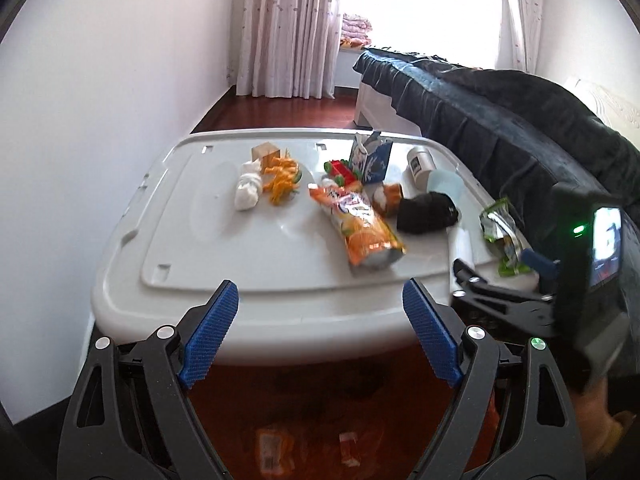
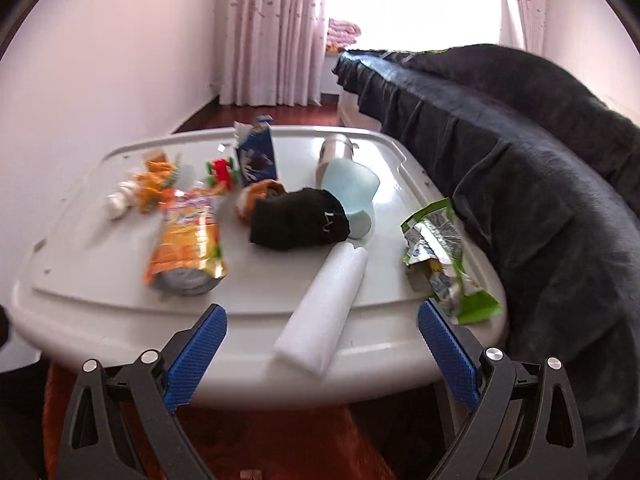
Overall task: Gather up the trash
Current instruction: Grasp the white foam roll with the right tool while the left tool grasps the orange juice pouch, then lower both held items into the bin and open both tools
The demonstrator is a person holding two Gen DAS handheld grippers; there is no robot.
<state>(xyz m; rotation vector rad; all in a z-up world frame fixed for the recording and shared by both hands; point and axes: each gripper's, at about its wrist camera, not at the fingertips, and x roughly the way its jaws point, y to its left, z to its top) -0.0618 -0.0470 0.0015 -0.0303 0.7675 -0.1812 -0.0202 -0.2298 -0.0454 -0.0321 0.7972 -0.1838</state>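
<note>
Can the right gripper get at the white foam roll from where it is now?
Probably yes: the right gripper is open, the white foam roll lies just ahead of it at the lid's near edge, nothing between.

Your two wrist cameras look forward from just off the near edge of the grey lid (image 1: 120, 280), sharing the orange chip bag (image 2: 188, 248).

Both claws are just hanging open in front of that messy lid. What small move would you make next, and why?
Probably ease the right gripper forward so its open jaws straddle the white foam roll. The roll lies nearest, pointing at that gripper and overhanging the edge of the grey lid, with nothing in the way.
</note>
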